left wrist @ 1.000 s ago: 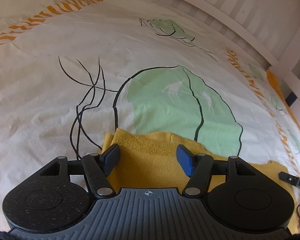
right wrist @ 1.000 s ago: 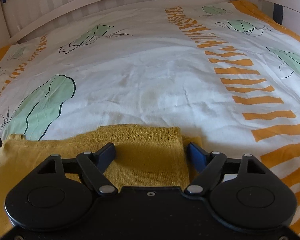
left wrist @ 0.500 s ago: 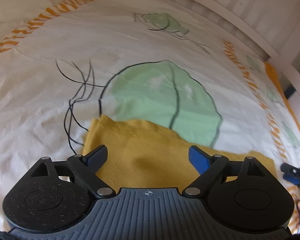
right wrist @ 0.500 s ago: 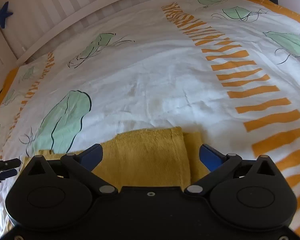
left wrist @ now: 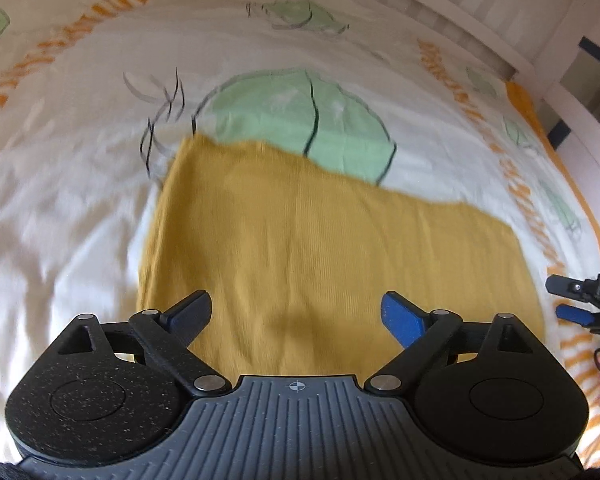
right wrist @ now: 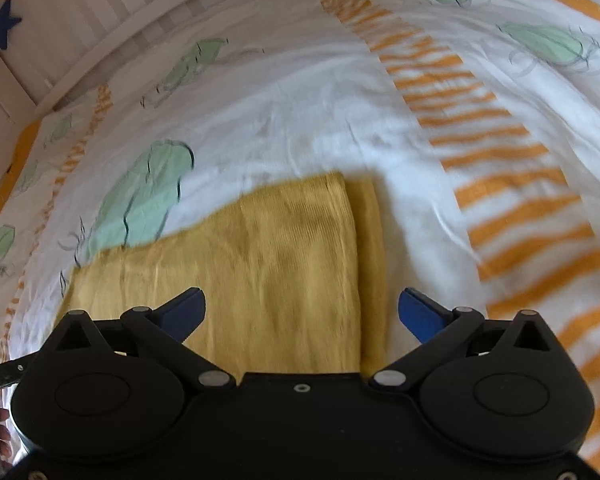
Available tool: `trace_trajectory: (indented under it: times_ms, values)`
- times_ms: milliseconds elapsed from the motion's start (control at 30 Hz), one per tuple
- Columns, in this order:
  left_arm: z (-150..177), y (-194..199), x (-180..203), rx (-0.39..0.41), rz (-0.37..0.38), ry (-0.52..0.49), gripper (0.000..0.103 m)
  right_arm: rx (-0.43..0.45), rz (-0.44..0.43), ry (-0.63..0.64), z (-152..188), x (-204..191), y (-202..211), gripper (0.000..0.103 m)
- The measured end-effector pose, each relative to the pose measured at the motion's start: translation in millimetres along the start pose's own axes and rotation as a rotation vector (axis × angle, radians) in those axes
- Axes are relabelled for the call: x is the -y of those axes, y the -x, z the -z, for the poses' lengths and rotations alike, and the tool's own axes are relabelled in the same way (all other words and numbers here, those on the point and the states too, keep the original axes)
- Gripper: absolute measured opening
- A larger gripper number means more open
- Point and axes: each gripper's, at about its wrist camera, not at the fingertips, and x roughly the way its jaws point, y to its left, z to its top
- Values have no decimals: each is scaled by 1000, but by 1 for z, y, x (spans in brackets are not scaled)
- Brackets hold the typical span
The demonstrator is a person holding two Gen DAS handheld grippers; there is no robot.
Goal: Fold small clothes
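Left wrist view showed our left gripper [left wrist: 296, 312] with its fingers spread wide and nothing between them; they had just been opening, and the mustard-yellow garment [left wrist: 320, 248] lay flat on the bed cover [left wrist: 60, 200] beneath and ahead of them, untouched. At about three o'clock in that view the tip of our right gripper [left wrist: 580, 300] reached in near the cloth's far end. From the right wrist we saw that same gripper [right wrist: 302, 308] with fingers [right wrist: 420, 312] splayed as far as they go, also just opened and clear of the fabric. The garment [right wrist: 260, 264] there showed a doubled layer, with a narrower strip peeking out along its edge toward two o'clock.

We judged that a fold had just been laid down and let go, so we were between folds. The next move, as we read it, called for picking two corners on one short end and carrying them over to the other, keeping the edges aligned so the uneven strip did not grow.

No container appeared in either view; the bed alone carried the garment.
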Motion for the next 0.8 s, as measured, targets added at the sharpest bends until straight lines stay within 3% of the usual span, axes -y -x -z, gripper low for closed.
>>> trace_trajectory:
  times_ms: [200, 300, 400, 567, 800]
  values:
    - [29, -21, 10, -83, -7, -42, 92, -116, 7, -27, 24, 12, 3, 103]
    - [38, -31, 12, -77, -25, -98, 99, -143, -8, -64, 32, 22, -2, 103]
    - [40, -35, 16, -77, -32, -123, 102, -128, -33, -74, 37, 27, -6, 103]
    - [41, -39, 16, -62, -43, -88, 102, -29, -127, -67, 38, 33, -10, 103]
    - [45, -35, 14, -22, -45, -44, 102, -36, -229, -106, 22, 37, -23, 103]
